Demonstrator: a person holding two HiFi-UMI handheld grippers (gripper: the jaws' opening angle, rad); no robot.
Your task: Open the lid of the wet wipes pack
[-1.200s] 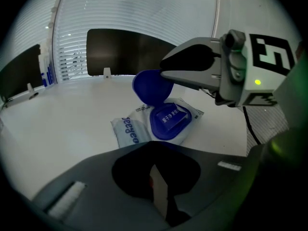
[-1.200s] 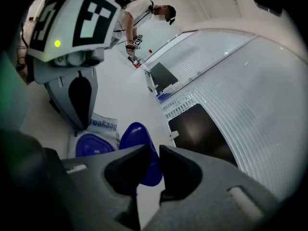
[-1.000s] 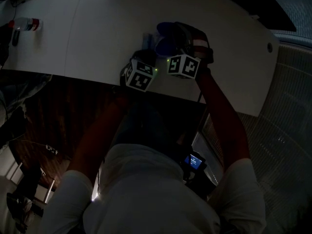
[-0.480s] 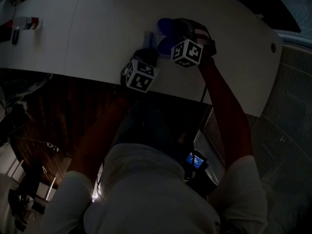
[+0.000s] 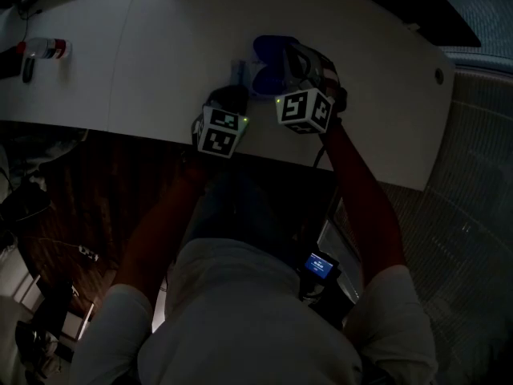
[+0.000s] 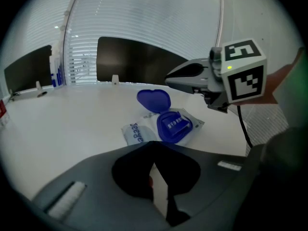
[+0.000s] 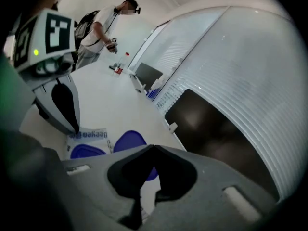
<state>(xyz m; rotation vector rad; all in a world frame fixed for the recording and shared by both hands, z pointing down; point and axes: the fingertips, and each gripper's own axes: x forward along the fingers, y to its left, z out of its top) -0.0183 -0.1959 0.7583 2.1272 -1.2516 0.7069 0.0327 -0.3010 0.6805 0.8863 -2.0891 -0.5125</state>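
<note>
Starting nearest: left tongs, tips pressed together, nothing between them, poised just short of the pack. Right tongs, likewise pressed together and empty, raised above the pack's right side.

Wet wipes pack: lies flat on the white worktop, just beyond the left tongs and near the worktop's front edge.
- Body: soft printed film pouch. Judged light, yielding and somewhat slippery; likely to slide or crumple if pushed from one side.
- Collar: blue plastic ring on top, judged stiff; the best place to press down and steady the pack.
- Flip lid: blue, rounded, already standing open, hinged at the far side. Judged a thin, rigid shell; its free rim is the part to take hold of.

Beyond: a dark panel at the worktop's back edge, window blinds behind it. A person stands well away along the worktop.

Hard to make out:
- The head view is very dim; both tongs cover most of the pack there.
- The pack's near edge is cut off behind the left tongs.
- The print on the film and inside the collar is too blurred to read.
- Whether the inner seal is intact cannot be told.
</note>
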